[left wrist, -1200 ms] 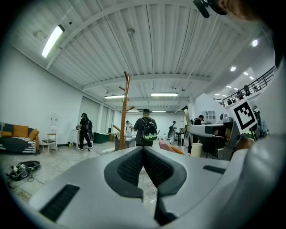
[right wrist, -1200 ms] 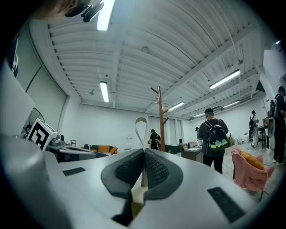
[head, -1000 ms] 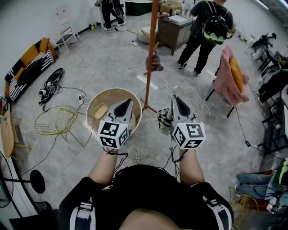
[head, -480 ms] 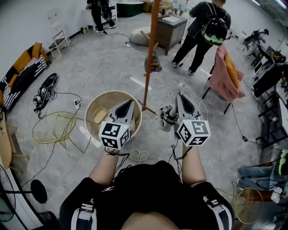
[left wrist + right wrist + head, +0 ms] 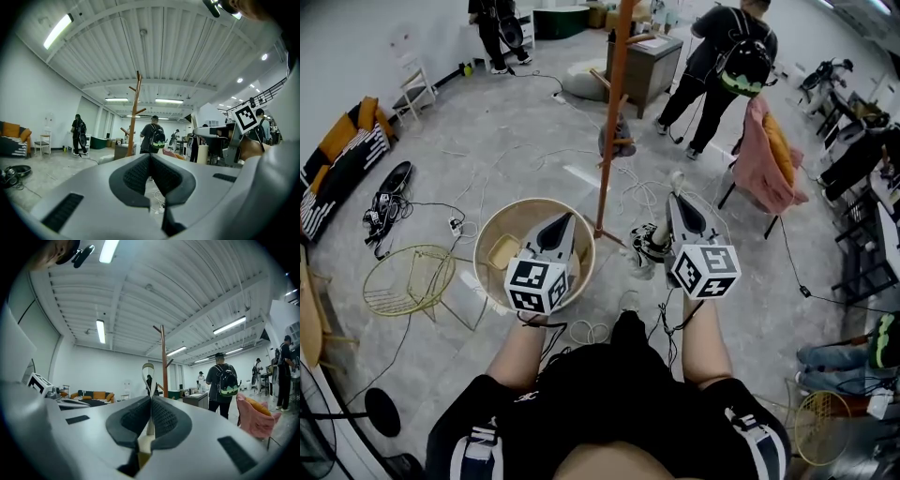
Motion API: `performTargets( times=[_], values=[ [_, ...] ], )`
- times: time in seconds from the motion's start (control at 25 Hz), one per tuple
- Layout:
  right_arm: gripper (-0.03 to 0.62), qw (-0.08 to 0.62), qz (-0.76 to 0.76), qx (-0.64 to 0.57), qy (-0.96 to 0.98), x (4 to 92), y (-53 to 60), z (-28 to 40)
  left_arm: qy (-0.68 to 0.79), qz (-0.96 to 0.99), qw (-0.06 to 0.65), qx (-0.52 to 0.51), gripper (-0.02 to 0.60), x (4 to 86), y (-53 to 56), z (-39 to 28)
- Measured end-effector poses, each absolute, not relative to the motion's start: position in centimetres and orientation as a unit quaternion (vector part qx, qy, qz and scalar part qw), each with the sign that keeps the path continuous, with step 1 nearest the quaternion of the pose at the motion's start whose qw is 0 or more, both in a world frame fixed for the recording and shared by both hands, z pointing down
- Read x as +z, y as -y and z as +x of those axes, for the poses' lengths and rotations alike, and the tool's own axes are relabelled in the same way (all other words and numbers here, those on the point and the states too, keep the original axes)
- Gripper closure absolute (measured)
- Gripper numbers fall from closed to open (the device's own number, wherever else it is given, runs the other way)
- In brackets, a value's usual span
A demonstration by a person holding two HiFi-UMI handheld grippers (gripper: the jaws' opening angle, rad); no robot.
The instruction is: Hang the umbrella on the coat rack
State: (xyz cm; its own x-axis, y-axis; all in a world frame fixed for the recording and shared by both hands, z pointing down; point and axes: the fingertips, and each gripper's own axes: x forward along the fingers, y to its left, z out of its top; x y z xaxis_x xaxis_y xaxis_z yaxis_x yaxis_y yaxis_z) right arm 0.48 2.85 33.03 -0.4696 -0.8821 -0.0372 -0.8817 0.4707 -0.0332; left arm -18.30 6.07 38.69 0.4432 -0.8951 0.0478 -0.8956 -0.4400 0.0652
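Right gripper (image 5: 151,398) stays clamped on the pale strap loop (image 5: 148,364) of the umbrella, short of the tall orange-brown wooden coat rack (image 5: 614,112); left gripper (image 5: 151,155) stays closed, empty. Since 1 second ago, the yellow wire chair (image 5: 403,281) has slid down the head view

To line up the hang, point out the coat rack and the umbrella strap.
coat rack (image 5: 614,112), head view, on its orange pole.
umbrella strap (image 5: 150,426), right gripper view, on the band below the loop.
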Motion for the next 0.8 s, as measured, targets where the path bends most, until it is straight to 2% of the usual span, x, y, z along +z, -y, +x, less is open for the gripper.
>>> performTargets(
  times=[0.48, 0.8],
  values=[
    [0.577, 0.030, -0.498, -0.042, -0.866, 37.0, 11.8, 1.6, 0.541, 0.839, 0.034, 0.031, 0.565, 40.8, 7.4, -16.7],
    [0.577, -0.005, -0.445, -0.067, -0.893, 40.3, 24.5, 1.6, 0.565, 0.824, 0.033, 0.042, 0.565, 40.1, 18.9, -14.7]
  ],
)
